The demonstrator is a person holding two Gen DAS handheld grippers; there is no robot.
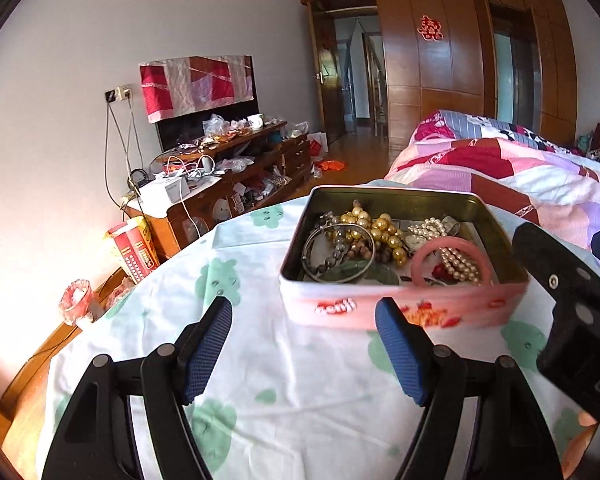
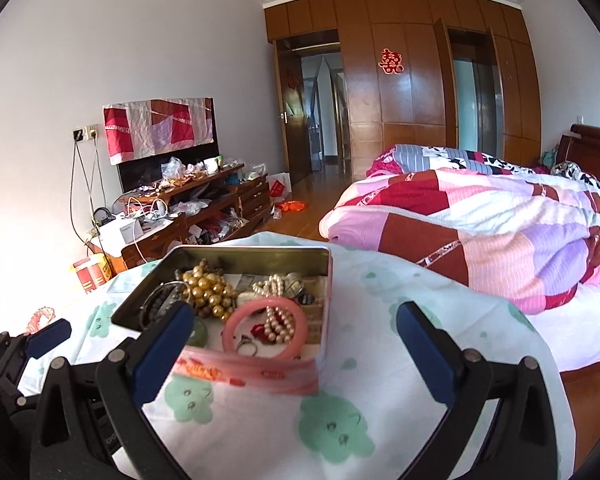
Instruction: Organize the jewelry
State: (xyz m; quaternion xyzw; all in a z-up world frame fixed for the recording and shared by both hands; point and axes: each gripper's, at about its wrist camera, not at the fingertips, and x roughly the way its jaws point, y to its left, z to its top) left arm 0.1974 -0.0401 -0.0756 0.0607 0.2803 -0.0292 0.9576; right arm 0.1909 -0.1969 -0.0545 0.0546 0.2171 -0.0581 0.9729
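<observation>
An open pink tin [image 1: 404, 312] [image 2: 260, 374] stands on a table with a white, green-flowered cloth [image 1: 284, 364] [image 2: 364, 364]. It holds a pink bangle [image 1: 450, 246] [image 2: 236, 318], gold beads [image 1: 380, 230] [image 2: 210, 290], white pearl strands [image 1: 460, 266] [image 2: 280, 322], a silver bangle [image 1: 316, 276] and dark beads [image 1: 360, 248]. My left gripper [image 1: 304, 346] is open and empty, just short of the tin's near wall. My right gripper [image 2: 294, 348] is open and empty, with the tin's near right corner between its fingers; it shows at the right edge of the left wrist view [image 1: 572, 304].
A bed with a pink and red patchwork quilt [image 2: 480, 232] [image 1: 512, 168] lies right of the table. A cluttered wooden TV cabinet [image 1: 236, 168] [image 2: 192, 208] stands along the left wall. A red and yellow box [image 1: 134, 250] and a small bin [image 1: 76, 300] sit on the floor left.
</observation>
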